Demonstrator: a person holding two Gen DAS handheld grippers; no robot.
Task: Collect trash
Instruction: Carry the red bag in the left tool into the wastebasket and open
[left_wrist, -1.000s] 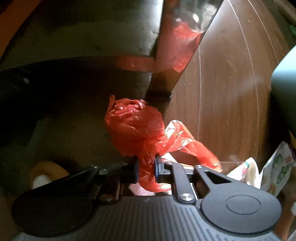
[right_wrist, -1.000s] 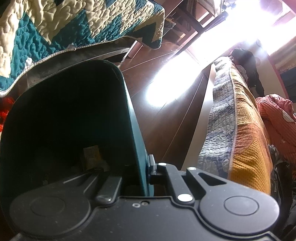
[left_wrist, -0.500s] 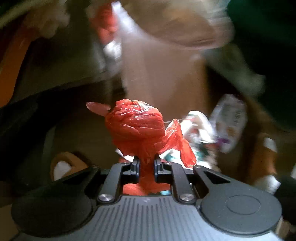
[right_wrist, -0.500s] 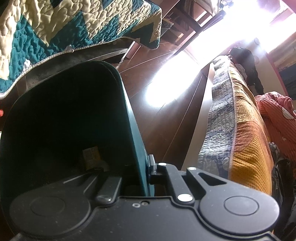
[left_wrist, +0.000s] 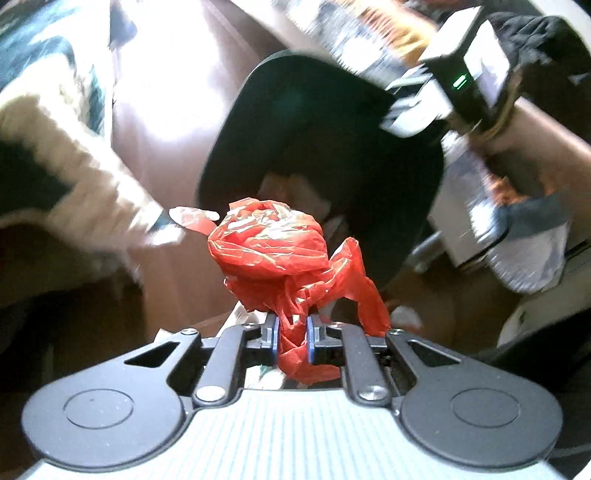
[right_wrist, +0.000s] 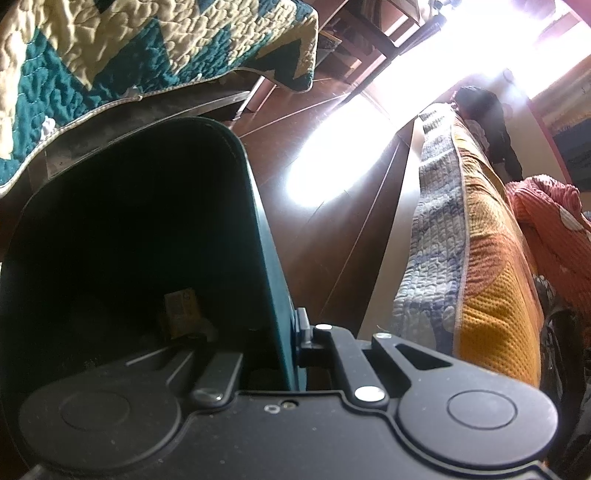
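Note:
My left gripper (left_wrist: 291, 334) is shut on a crumpled red plastic bag (left_wrist: 273, 251) and holds it in the air just in front of the open mouth of a dark teal trash bin (left_wrist: 258, 122). My right gripper (right_wrist: 286, 338) is shut on the bin's wall (right_wrist: 271, 266) and holds the bin tilted. Inside the bin lies a small yellowish wrapper (right_wrist: 181, 310). The right gripper also shows in the left wrist view (left_wrist: 424, 107), at the bin's upper right rim. The left wrist view is blurred by motion.
A teal and cream quilt (right_wrist: 110, 55) hangs over a bed at the left. A grey and orange quilted bed (right_wrist: 476, 258) runs along the right. Brown wooden floor (right_wrist: 325, 229) with a bright glare lies between them. Scraps of litter (left_wrist: 402, 317) lie on the floor below the bag.
My left gripper has lifted the red bag off the floor and swung it round to face the bin's mouth. The right gripper and the bin have barely moved.

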